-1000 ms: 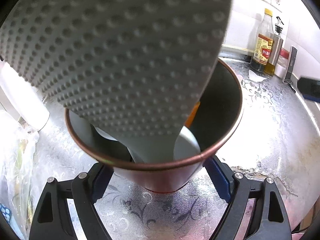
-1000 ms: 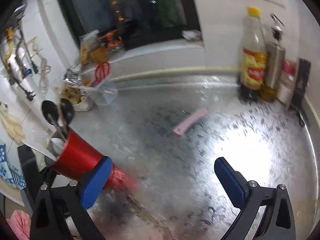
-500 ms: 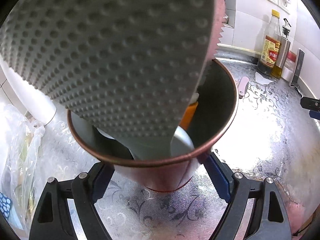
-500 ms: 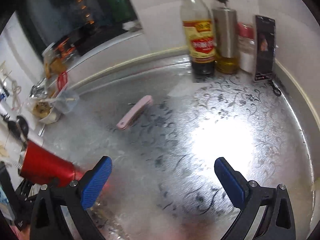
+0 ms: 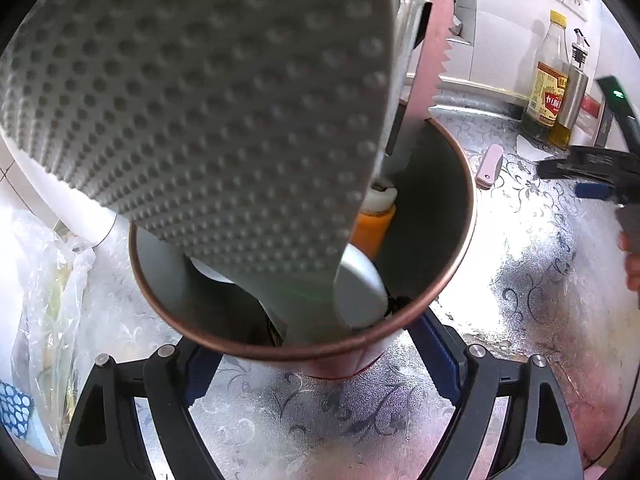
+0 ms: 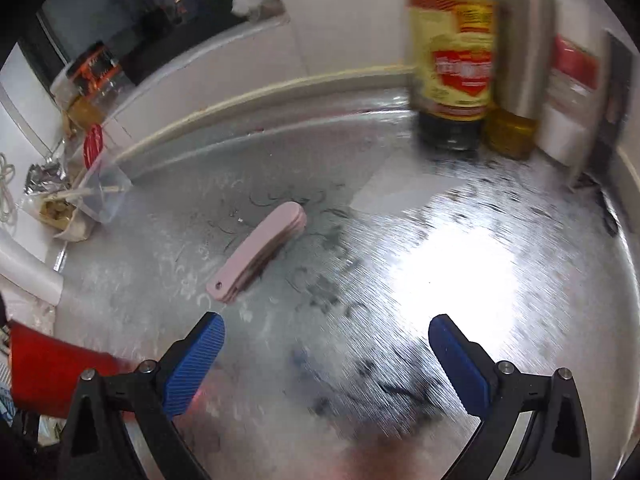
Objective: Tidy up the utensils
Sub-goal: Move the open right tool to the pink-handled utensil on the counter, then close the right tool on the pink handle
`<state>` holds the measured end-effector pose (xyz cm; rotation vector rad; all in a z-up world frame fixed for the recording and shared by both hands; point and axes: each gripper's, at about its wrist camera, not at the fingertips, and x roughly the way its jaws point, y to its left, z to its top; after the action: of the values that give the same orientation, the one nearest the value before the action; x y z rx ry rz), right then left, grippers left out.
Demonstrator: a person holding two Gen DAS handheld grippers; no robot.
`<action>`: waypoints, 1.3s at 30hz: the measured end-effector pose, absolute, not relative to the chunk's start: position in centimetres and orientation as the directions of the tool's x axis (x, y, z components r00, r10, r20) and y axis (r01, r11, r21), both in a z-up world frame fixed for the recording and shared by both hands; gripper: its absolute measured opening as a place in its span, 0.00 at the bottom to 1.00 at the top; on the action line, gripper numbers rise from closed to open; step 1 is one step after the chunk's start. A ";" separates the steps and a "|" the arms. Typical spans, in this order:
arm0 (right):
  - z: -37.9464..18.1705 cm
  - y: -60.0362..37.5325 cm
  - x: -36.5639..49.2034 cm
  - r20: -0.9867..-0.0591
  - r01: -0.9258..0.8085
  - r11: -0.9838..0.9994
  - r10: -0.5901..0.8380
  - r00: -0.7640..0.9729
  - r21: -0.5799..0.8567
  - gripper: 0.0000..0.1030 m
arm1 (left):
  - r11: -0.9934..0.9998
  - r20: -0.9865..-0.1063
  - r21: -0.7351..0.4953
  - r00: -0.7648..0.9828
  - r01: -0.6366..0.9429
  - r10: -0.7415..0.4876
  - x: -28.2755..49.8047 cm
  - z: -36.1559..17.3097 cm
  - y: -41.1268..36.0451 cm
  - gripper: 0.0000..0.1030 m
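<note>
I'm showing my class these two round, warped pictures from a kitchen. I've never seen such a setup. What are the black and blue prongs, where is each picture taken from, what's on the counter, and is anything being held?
The prongs are hand-held two-finger grippers, one in each of a person's hands, each carrying a wide-angle camera that looks along its fingers.

The left camera shows the left gripper clamped on a red cup. Utensils stand in it, among them a big grey dimpled spatula.

The right camera shows the right gripper open and empty above the shiny counter. A pink folded tool lies ahead of it. Bottles stand at the back wall, and food bags sit on the left.
</note>
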<state>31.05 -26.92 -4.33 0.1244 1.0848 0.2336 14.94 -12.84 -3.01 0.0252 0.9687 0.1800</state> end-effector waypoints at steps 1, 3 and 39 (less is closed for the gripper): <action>-4.7 -26.5 31.6 -0.867 -0.124 0.970 0.241 0.436 0.207 1.00 | 0.985 -0.819 0.103 0.551 -0.139 0.163 15.1 -2.9 -12.8 0.85; -5.4 -25.8 32.7 -0.879 -0.114 0.973 0.229 0.418 0.199 1.00 | 0.985 -0.820 0.103 0.549 -0.135 0.162 15.2 -2.6 -12.7 0.85; -5.3 -16.9 39.8 -0.897 -0.105 0.994 0.050 0.440 0.004 0.32 | 0.995 -0.800 0.053 0.592 -0.085 0.093 12.5 -3.1 -8.6 0.85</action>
<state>39.78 -16.91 -5.33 -0.0553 1.1111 0.0967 12.54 -8.57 -3.14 0.0095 0.9313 0.1036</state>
